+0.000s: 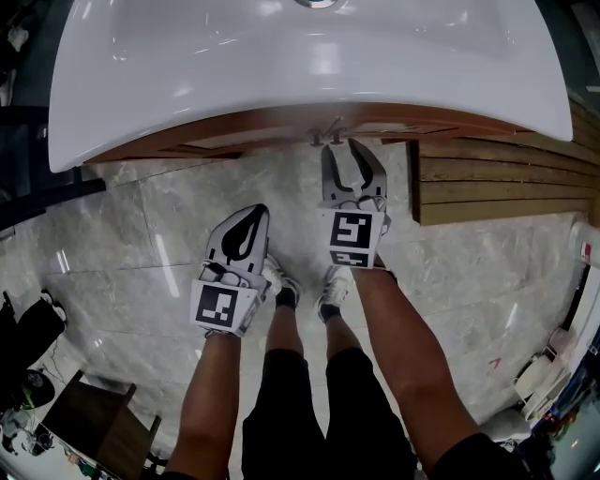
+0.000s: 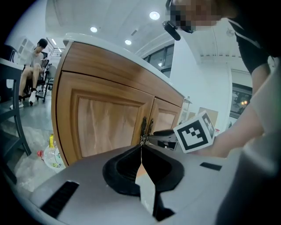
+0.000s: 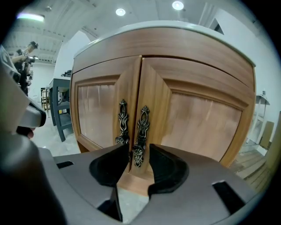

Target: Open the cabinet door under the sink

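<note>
Marble floor (image 1: 122, 234) below white sink (image 1: 281, 66) and wooden cabinet (image 3: 197, 110); right gripper (image 1: 352, 150) stands open around a door handle (image 3: 139, 136), left gripper (image 1: 255, 216) closed, empty.

In the head view, a slatted wooden platform (image 1: 497, 183) is lying on the grey marble floor (image 1: 112, 244) at three o'clock, and a dark stool (image 1: 98, 427) is standing near seven o'clock. In the left gripper view, a person (image 2: 36, 61) is sitting at ten o'clock, and clear plastic wrapping (image 2: 49, 154) is lying at eight o'clock. In the right gripper view, ceiling lights (image 3: 120, 12) are shining at twelve o'clock
</note>
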Tool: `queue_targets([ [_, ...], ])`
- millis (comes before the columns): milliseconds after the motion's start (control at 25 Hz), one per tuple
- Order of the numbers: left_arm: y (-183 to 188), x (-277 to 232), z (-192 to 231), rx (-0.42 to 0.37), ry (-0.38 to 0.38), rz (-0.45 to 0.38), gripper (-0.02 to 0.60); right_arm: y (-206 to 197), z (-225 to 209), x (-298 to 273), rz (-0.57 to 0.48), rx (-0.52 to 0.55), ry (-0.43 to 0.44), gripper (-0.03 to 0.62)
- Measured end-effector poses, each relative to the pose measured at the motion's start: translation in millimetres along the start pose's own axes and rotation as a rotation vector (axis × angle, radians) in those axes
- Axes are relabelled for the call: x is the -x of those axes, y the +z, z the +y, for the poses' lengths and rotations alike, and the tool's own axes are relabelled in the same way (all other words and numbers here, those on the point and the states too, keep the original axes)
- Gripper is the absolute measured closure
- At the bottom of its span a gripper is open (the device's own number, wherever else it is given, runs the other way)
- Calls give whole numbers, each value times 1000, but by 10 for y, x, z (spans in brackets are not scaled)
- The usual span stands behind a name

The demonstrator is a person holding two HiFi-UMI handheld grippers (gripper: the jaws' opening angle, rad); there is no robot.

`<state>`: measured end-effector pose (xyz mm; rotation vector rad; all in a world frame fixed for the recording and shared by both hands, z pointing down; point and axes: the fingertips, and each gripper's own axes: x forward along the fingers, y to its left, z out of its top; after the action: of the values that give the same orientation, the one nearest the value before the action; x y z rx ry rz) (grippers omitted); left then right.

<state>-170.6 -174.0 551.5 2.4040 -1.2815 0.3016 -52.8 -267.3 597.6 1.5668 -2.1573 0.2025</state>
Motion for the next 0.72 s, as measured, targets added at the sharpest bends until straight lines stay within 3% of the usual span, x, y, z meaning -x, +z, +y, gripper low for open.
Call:
queue_targets([
  [240,-33,16,29,15,4,5,558,-76,-29,-128,27,-6,-7,434],
  [440,-41,28,39,15,4,2,558,-68,25,-147,21,17,-13,480],
  [720,-55,67,29,21,9,1,558,-68,18,-129,7,-12,-27,494],
])
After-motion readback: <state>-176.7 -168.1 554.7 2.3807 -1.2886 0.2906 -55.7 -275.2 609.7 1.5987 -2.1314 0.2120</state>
